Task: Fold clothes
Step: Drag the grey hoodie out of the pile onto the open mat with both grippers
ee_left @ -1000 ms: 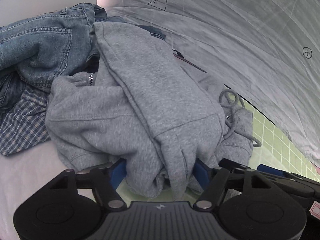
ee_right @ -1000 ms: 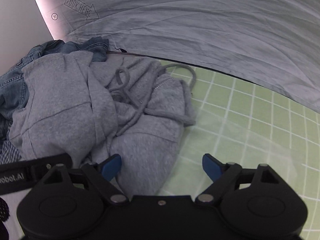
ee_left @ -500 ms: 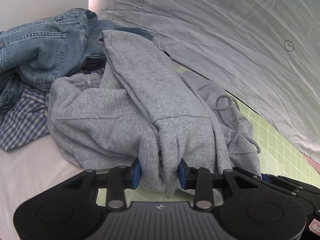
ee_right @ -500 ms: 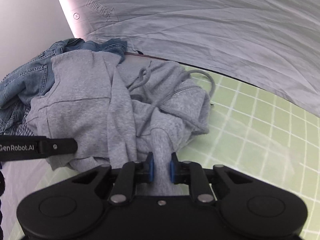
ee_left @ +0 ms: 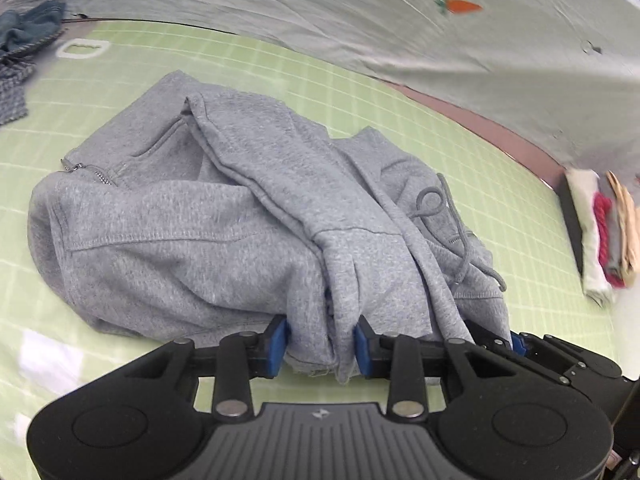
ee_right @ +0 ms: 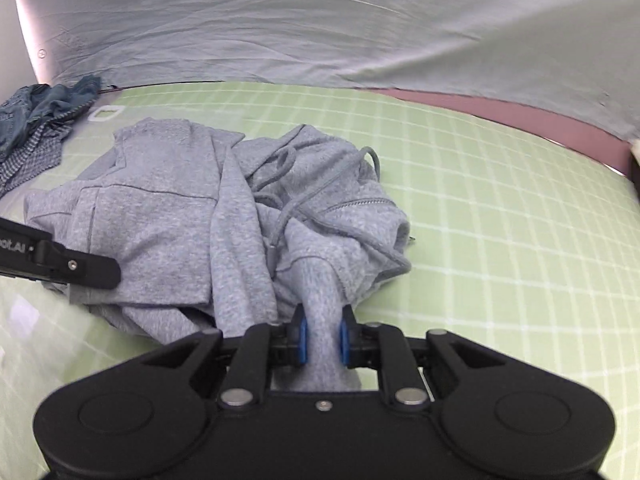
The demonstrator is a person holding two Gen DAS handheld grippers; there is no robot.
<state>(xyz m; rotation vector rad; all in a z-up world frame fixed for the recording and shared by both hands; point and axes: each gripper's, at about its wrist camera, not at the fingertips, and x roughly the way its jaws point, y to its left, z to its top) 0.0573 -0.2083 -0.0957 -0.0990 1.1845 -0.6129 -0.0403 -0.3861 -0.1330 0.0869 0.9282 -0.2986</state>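
Note:
A grey zip hoodie (ee_left: pixel 224 216) lies bunched on the green grid mat (ee_left: pixel 360 92). My left gripper (ee_left: pixel 320 344) is shut on a fold of its near edge. My right gripper (ee_right: pixel 322 338) is shut on another bunched grey fold of the same hoodie (ee_right: pixel 168 216), close to the drawstrings (ee_right: pixel 304 196). The left gripper's arm (ee_right: pixel 56 260) shows at the left of the right wrist view, beside the hoodie.
A heap of blue jeans and a checked shirt (ee_right: pixel 40 120) lies at the far left of the mat. A grey sheet (ee_right: pixel 320 40) with a carrot print hangs behind. A stack of folded clothes (ee_left: pixel 600 232) sits at the right edge.
Both grippers closed on the hoodie. They then dragged it away from the jeans pile toward the middle of the green mat.

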